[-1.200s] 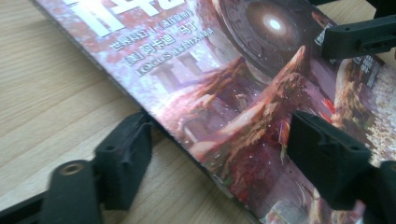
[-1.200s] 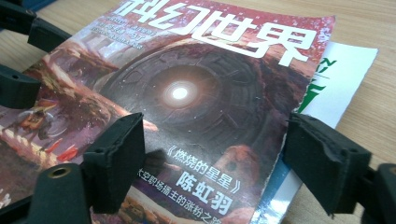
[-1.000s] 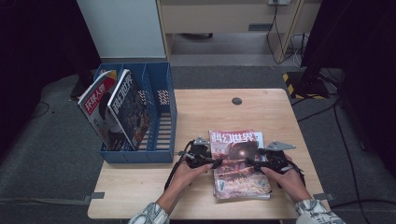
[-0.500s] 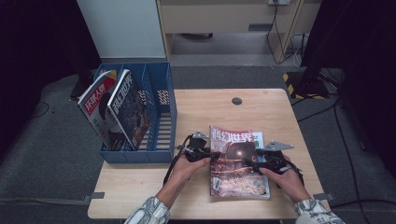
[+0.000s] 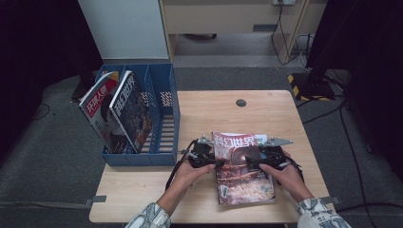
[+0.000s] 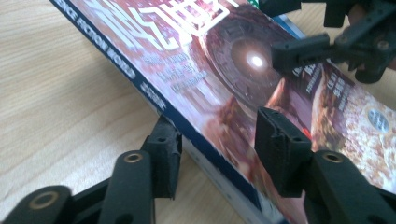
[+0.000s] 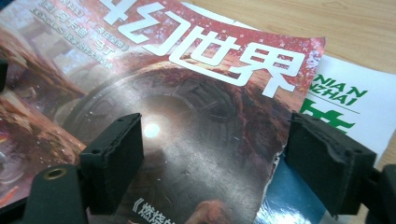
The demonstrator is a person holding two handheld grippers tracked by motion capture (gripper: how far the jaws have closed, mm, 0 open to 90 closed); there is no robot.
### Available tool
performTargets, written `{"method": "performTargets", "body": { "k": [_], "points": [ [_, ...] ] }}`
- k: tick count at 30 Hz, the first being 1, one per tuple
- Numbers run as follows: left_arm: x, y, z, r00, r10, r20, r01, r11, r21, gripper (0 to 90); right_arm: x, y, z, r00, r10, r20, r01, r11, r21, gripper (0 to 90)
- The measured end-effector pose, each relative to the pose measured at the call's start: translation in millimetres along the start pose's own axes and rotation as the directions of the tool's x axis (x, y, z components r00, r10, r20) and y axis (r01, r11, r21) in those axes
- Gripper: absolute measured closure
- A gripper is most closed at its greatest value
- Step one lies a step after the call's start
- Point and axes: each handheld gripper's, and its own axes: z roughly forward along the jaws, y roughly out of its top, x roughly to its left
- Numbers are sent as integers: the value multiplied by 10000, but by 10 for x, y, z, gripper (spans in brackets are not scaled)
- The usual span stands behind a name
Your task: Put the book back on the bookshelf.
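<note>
Magazine point(image 5: 243, 168) shifted — rack point(image 5: 164, 137) two-magazined

The wooden table point(image 5: 266, 111) bears a blue file rack point(image 5: 164, 118) and stacked magazines point(image 5: 242, 175).

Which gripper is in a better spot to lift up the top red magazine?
Probably the left gripper. Its jaws, which have just been opening, straddle the raised spine edge of the red glossy magazine, one below and one above. The right gripper, also opening, only stands over the flat cover.
</note>
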Motion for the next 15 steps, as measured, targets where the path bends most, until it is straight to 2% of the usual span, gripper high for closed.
{"method": "performTargets", "body": {
  "k": [4,8,15],
  "points": [
    [71,121,23,9991,-380,164,384,9989,-263,467,8,-7,2,9999,-121,50,121,9999,-4,205],
    [135,254,52,9973,-686,260,691,9974,-214,465,6,-12,-2,9999,-158,44,159,9999,-37,210],
    [199,419,152,9959,-889,147,891,9959,-132,460,18,-19,-5,9998,-195,-34,195,9998,-29,223]
  ]
}}
